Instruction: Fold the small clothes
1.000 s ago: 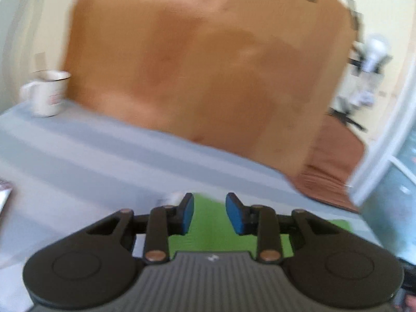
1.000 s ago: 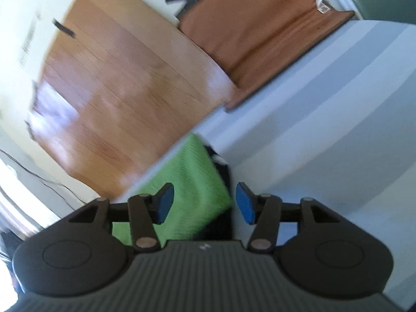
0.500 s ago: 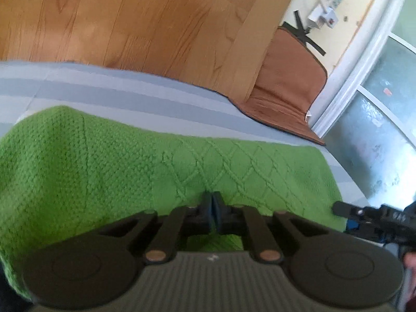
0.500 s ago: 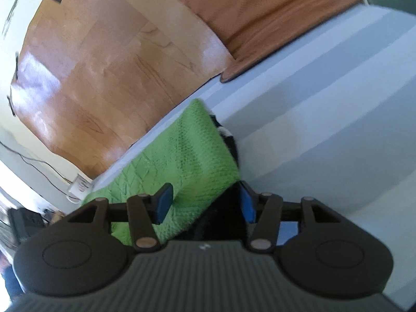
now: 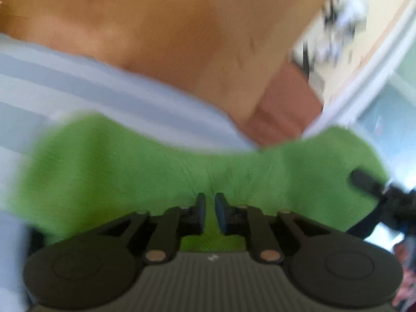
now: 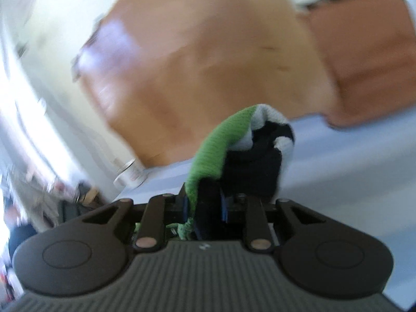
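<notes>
Green knit garment (image 5: pixel 145 171) on the striped bedcover (image 5: pixel 65 83), pinched mid-edge by the left gripper (image 5: pixel 210 212). Right gripper (image 6: pixel 204 202), jaws just closing, clamps its green, black and white end, lifted. Beyond: mug (image 6: pixel 130 175), wooden board (image 5: pixel 169 31).

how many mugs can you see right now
1. A white mug stands on the striped cloth left of the right gripper, seen in the right wrist view only. The frames are blurred, so others may be hidden.
</notes>
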A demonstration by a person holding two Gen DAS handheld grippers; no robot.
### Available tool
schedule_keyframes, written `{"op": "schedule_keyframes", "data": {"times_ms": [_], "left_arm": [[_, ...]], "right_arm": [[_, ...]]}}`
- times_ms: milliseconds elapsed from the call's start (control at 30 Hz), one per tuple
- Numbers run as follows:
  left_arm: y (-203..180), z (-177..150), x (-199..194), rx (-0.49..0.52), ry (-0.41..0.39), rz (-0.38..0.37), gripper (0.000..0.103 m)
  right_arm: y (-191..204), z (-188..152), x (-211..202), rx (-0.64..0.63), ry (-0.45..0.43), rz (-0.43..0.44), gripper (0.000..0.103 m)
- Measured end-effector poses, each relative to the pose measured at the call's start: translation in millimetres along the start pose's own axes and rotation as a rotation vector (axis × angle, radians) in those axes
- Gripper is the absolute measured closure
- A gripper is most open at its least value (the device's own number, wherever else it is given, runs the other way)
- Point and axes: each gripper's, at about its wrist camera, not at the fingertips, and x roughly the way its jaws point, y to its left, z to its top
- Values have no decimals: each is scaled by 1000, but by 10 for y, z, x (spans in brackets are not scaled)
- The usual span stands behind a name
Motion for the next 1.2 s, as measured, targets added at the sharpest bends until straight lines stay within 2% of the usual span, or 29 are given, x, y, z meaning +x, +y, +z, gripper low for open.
{"op": "schedule_keyframes", "data": {"times_ms": [67, 167, 333, 433, 533, 600, 667, 733, 800, 867, 933, 1033, 1100, 1200], "left_arm": [[195, 72, -423, -45, -108, 13, 84], [450, 133, -950, -93, -223, 91, 80], [719, 121, -1390, -149, -306, 148, 73], [736, 139, -1379, -141, -298, 141, 72], [643, 177, -1216, -114, -266, 124, 72], [564, 204, -1036, -83, -229, 123, 72], [514, 242, -869, -64, -190, 139, 72], [513, 287, -759, -63, -171, 163, 72], [547, 307, -714, -75, -164, 168, 72], [566, 321, -694, -87, -163, 162, 70], [569, 318, -656, -90, -158, 175, 70], [548, 291, -602, -80, -149, 203, 70], [532, 281, -589, -68, -144, 215, 70], [531, 273, -513, -40, -112, 267, 69]], "right_arm": [[279, 27, 235, -90, 42, 29, 78], [642, -37, 643, -202, 119, 78, 79], [1094, -355, 1384, -347, 278, 140, 81], [1233, -689, 1776, -440, 395, 124, 80], [1280, -791, 1812, -500, 372, 148, 75], [1231, -705, 1722, -455, 393, 207, 57], [1183, -617, 1575, -417, 416, 277, 49], [1120, -532, 1325, -429, 378, 293, 50], [1013, -408, 1061, -422, 302, 287, 50], [889, -242, 898, -397, 214, 239, 50], [771, -68, 911, -360, 161, 168, 50], [619, 89, 1122, -284, 154, 123, 56], [562, 99, 1349, -267, 191, 95, 62], [501, -40, 1602, -324, 268, 52, 65]]}}
